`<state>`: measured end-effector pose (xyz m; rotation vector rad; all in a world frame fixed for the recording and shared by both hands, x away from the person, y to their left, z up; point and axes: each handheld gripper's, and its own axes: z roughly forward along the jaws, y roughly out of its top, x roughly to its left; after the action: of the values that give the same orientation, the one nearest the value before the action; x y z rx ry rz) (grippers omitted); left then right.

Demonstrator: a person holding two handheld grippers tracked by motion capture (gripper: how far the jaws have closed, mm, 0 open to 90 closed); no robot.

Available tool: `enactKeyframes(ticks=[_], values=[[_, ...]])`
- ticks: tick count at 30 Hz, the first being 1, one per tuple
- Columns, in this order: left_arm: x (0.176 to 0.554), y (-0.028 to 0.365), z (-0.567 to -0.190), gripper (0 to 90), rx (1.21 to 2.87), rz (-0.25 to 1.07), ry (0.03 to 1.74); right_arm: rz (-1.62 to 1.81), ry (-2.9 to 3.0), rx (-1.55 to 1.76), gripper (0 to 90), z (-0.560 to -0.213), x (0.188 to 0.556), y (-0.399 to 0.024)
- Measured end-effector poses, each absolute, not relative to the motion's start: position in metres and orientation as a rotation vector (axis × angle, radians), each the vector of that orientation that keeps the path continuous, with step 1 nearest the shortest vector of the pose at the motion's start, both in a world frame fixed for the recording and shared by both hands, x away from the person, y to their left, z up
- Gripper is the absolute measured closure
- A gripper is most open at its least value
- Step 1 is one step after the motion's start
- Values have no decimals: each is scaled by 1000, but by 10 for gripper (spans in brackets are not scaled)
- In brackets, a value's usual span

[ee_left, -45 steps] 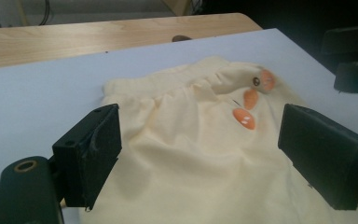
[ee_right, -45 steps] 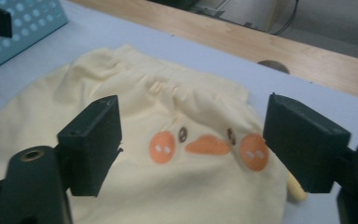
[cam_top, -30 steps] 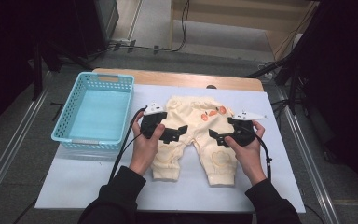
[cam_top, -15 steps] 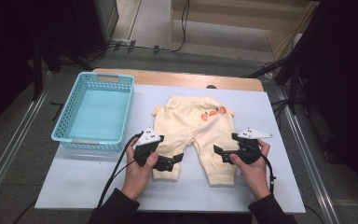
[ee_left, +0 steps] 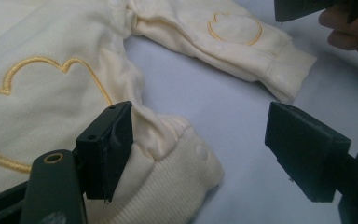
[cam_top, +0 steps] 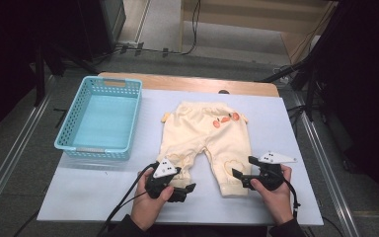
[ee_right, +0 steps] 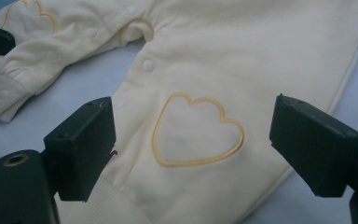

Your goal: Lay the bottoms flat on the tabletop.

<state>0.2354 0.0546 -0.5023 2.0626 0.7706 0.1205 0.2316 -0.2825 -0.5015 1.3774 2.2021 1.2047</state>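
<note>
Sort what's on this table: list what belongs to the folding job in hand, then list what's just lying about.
In the job:
- cream baby trousers, spread flat
- left claw, at one leg cuff, jaws just closing, one pad against the fabric
- right claw, over the other leg's heart outline, jaws closing, not yet pinching

Lying about:
- blue basket, standing apart to the left

We see cream baby pants [cam_top: 205, 143] lying flat on the worktop [cam_top: 94, 190], waistband away from us, legs spread toward us. Two small orange patches sit near the waist. An outlined heart [ee_right: 196, 135] marks one leg; snaps run along the inseam, and the cuffs are ribbed.
</note>
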Motion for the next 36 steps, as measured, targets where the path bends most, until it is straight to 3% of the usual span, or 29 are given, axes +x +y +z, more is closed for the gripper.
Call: enactKeyframes(ticks=[8, 13, 19, 25, 29, 36], values=[[229, 53, -506, 230, 2089, 143, 789, 1140, 2271, 1410, 179, -514, 211, -286], [224, 49, -509, 262, 2132, 179, 797, 1116, 2318, 1405, 254, -521, 203, -287], [220, 47, -510, 471, 2161, 294, 829, 1094, 2340, 1375, 309, -522, 197, -283], [222, 53, -508, 706, 2143, 288, 815, 1018, 2312, 1361, 568, -520, 195, -283], [221, 54, -499, 742, 2118, 255, 755, 1034, 2315, 1366, 708, -518, 196, -284], [216, 53, -496, 784, 2134, 173, 704, 1090, 2293, 1362, 741, -510, 189, -292]])
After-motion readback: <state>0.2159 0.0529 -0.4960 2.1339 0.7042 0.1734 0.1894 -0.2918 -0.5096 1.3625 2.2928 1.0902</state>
